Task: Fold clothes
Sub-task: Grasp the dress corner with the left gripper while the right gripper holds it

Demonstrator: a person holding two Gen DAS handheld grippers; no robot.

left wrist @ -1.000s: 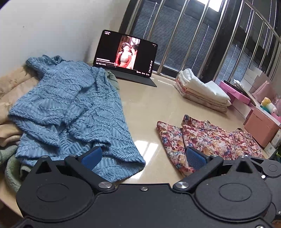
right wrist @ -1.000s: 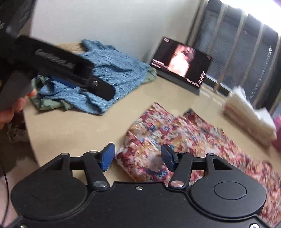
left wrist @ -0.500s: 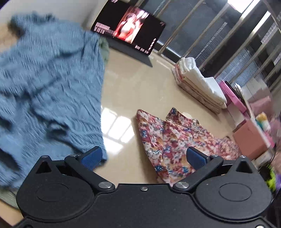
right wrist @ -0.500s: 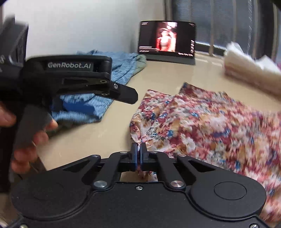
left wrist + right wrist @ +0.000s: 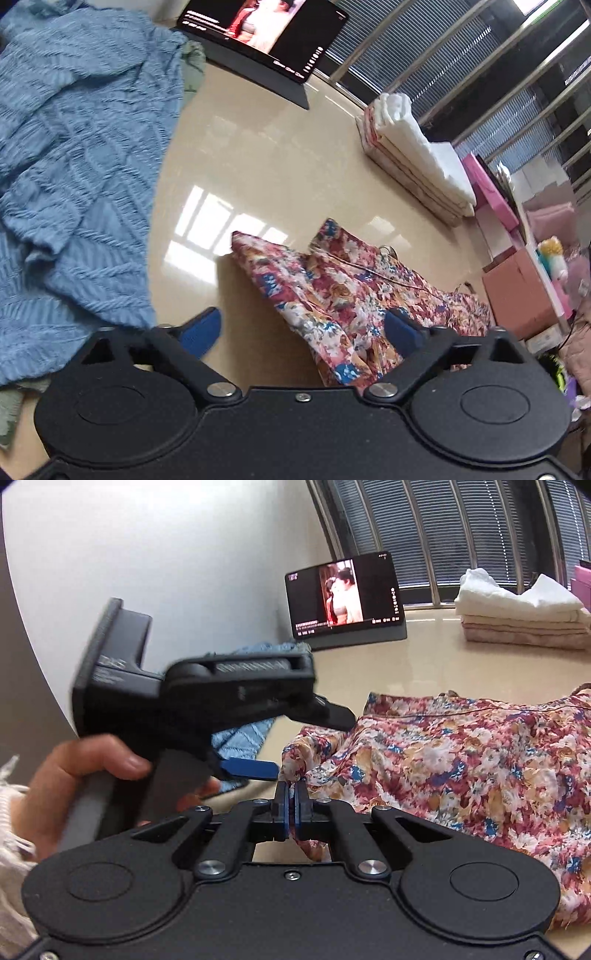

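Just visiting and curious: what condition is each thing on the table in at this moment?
Floral garment: spread out, unfolded, edge pinched.
Blue sweater: crumpled, unfolded.
Towels: folded, stacked.
Tablet: on, playing video.
Right tongs: shut on floral garment.
Left tongs: closing, garment edge between, not gripped.

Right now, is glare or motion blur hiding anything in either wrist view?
Left wrist view: window glare on the table, beside the floral garment, which stays readable; blue sweater slightly smeared. Right wrist view: the left gripper and hand are motion-blurred.
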